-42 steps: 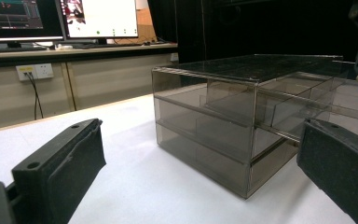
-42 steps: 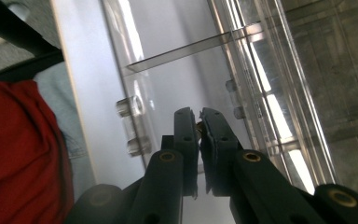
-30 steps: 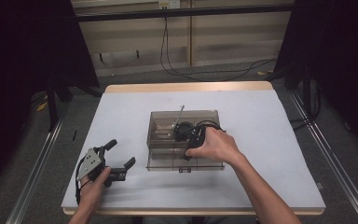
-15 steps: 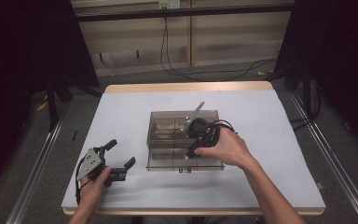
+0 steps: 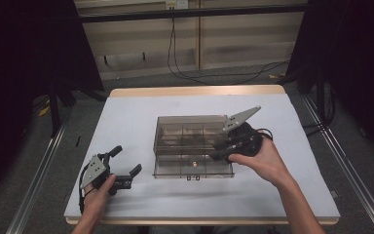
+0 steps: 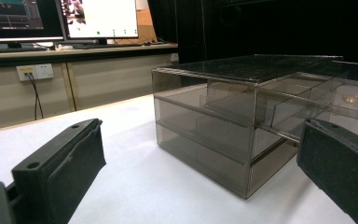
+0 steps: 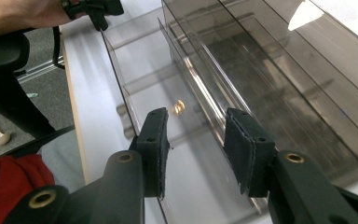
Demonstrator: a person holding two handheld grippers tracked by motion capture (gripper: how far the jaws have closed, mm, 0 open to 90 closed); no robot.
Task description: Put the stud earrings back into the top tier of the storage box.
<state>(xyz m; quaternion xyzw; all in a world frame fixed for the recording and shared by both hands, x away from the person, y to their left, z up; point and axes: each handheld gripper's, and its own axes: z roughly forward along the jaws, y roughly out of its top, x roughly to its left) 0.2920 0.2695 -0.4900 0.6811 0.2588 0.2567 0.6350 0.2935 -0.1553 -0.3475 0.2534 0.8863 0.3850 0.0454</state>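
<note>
Surface: white top with a pale wood edge along the far side, lit evenly.
Centre: smoky see-through drawer box sits flat on the surface, its top drawer pulled out toward the near edge.
Near left: left gripper resting on the surface, well apart from the box.

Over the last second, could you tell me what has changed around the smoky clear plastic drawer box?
The right tool has moved from over the smoky clear plastic drawer box toward its right end. Its jaws have just been opening and nothing is clamped between them; they now stand over the pulled-out drawer that holds a small gold piece. The left tool stayed open on the white table, and the box did not shift.
</note>
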